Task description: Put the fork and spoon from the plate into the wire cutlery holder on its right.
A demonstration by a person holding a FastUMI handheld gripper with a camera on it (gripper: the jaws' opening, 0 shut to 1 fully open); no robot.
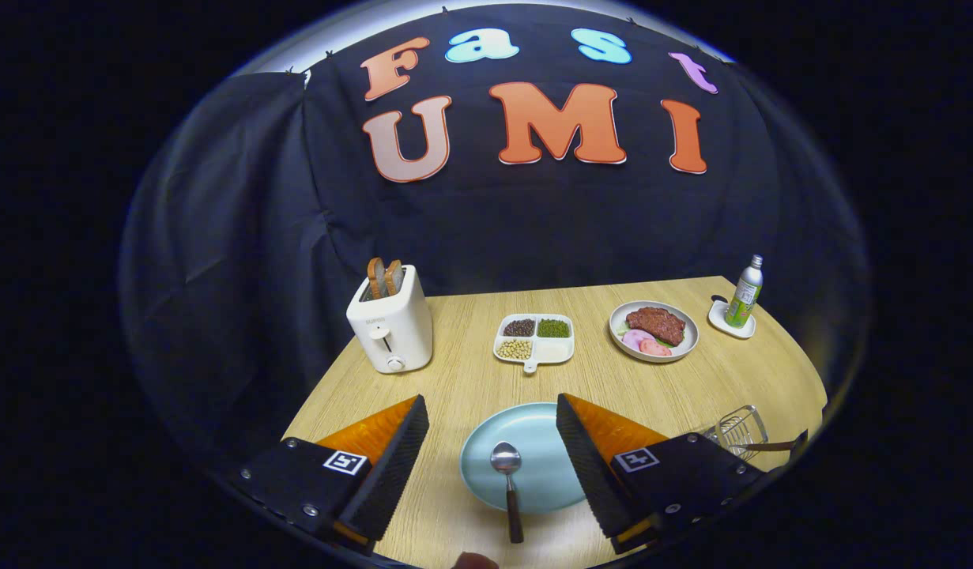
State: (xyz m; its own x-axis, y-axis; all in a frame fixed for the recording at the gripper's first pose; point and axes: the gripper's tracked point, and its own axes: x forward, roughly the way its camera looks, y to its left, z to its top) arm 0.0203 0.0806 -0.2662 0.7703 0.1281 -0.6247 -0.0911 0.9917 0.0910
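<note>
Gripper view: gripper (492, 442) fingers stand wide open, holding nothing. Between them the spoon (508, 482) lies on the plate (549, 474), handle overhanging the near rim. Right of the plate, the holder (741, 431) carries a dark handle, probably the fork. Spoon remains. Farther tabletop is open up to the toaster (391, 328) and dishes.
</note>
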